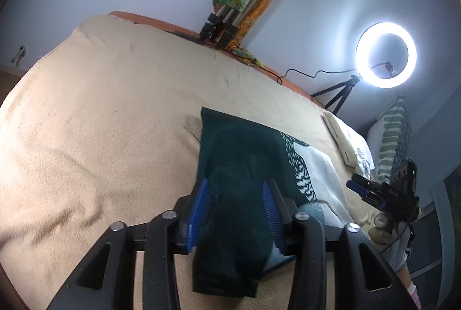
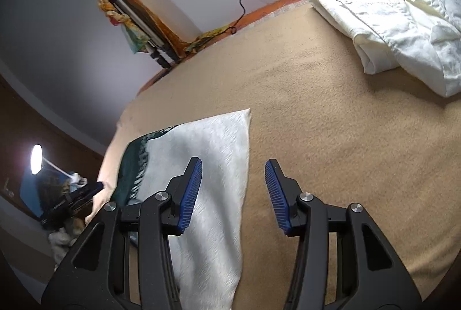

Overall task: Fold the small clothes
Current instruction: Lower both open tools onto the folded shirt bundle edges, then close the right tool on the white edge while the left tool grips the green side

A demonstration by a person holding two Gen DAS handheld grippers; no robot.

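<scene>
Dark-green and white cloth lies flat on the tan blanket, the left gripper spread wide over its green end, the right gripper equally agape at its white edge, neither holding anything

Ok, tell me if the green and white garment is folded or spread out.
Partly folded: the garment shows a dark green layer doubled over its white part, on the beige blanket.
</scene>
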